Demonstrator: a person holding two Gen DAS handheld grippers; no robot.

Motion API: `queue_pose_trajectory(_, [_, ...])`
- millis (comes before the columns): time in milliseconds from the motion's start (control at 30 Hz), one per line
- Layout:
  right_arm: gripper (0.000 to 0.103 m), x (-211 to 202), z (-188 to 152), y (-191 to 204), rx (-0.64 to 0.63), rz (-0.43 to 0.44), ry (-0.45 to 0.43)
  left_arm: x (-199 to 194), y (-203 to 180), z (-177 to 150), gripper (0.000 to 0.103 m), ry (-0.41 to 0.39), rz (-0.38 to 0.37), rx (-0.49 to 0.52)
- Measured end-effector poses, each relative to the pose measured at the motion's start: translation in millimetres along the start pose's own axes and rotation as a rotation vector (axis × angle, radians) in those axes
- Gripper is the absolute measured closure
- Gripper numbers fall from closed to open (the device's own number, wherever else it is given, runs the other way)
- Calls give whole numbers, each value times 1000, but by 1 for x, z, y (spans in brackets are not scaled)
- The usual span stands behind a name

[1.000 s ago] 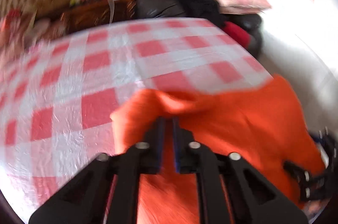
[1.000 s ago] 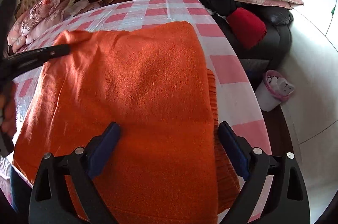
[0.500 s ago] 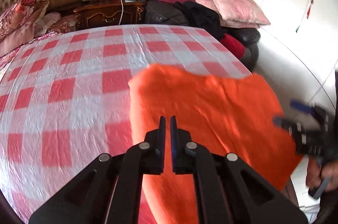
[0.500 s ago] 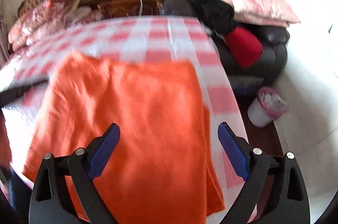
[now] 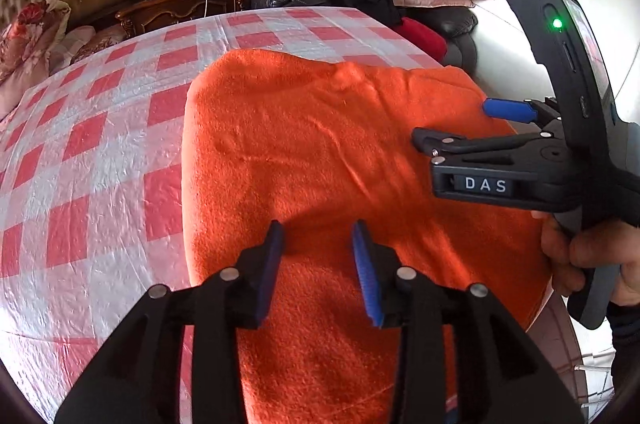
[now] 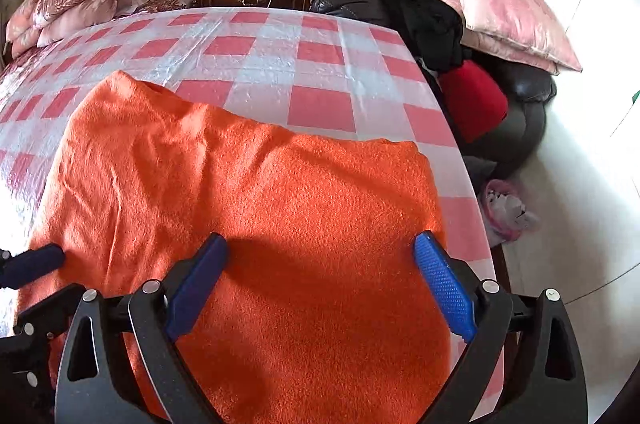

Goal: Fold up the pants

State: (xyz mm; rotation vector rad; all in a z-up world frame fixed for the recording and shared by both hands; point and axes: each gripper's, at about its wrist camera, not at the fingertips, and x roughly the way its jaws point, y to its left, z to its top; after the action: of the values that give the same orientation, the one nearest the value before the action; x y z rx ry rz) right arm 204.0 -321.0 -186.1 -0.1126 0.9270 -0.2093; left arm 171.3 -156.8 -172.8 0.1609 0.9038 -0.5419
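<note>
Your left gripper (image 5: 318,248) had just been opening; its blue pads stood a little apart above the pants (image 5: 320,152), with nothing pinched between them. Your right gripper (image 6: 320,264) was spread wide over the same cloth and held nothing. The orange pants lay folded flat on the red-and-white checked cover (image 5: 92,144), near its edge on the sofa (image 6: 516,92) side. In the left view your hand (image 5: 592,256) held the right gripper's handle; its body read "DAS" in white letters, and a green light shone on the device above it.
</note>
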Motion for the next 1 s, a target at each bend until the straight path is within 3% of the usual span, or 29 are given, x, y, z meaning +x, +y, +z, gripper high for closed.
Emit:
queue_pose_trajectory(333, [10, -1, -2, -2, 3, 7, -15, -29, -30, -18, 60, -61, 75, 111])
queue_pose_trajectory(500, [10, -1, -3, -2, 4, 7, -14, -52, -12, -25, 49, -84, 94, 3])
queue_pose_trajectory(600, [10, -6, -2, -5, 25, 20, 5, -57, 7, -30, 42, -56, 119, -75])
queue_pose_trajectory(767, [11, -31, -19, -35, 152, 18, 9, -63, 45, -49, 37, 39, 43, -290])
queue_pose_trajectory(900, [11, -27, -36, -70, 304, 109, 68, -63, 68, -68, 37, 118, -126, -471])
queue_pose_trajectory(1000, [18, -20, -37, -77, 321, 156, 84, -65, 70, -72, 40, 136, -172, -499])
